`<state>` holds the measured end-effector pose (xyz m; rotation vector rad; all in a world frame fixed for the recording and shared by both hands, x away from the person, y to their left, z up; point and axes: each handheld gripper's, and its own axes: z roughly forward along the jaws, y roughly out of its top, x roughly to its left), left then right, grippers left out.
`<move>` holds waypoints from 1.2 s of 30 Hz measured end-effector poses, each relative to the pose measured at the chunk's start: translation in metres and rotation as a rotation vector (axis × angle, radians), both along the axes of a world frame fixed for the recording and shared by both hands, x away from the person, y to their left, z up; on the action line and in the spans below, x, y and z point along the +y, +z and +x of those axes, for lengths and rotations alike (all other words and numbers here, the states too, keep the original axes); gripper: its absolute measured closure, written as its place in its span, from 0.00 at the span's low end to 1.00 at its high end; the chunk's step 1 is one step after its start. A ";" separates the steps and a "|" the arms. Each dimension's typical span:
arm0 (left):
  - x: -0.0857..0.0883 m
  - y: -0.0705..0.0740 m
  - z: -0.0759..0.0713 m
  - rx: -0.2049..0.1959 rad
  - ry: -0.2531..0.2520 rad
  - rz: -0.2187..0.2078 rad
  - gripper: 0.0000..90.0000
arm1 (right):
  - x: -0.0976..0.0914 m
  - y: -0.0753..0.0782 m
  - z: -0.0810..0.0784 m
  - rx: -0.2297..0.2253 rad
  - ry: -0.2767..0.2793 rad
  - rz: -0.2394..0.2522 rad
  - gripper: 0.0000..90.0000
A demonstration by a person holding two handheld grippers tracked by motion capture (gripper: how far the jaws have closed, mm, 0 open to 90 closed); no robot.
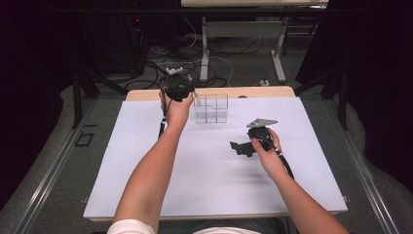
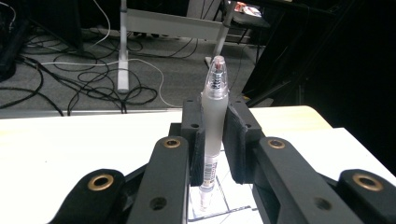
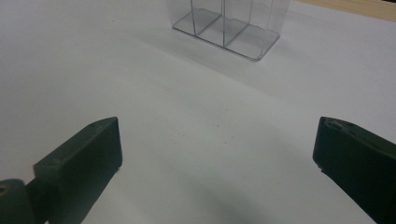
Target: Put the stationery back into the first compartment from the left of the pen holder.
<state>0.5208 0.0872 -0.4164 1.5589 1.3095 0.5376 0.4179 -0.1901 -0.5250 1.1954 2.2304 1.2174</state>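
Two hand-held grippers over a white surface [image 1: 146,161], one loaded, one empty.

Left hand-held gripper [image 2: 214,140], clamped on a frosted pen [image 2: 214,116], stands at the far part of the surface, just left of the clear divided organizer [image 1: 211,108]; the pen is upright between the jaws, its lower tip above the organizer's clear base, contact not determinable. Right hand-held gripper [image 1: 242,147] is nearer the person and to the right of the organizer, well apart from it; its jaws stand wide apart with nothing between them, over bare surface. The organizer has several compartments, upright, near the far edge.
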 end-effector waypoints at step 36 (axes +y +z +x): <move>0.016 -0.007 -0.020 -0.013 -0.087 0.054 0.49 | 0.003 -0.002 0.000 0.013 0.011 -0.013 0.02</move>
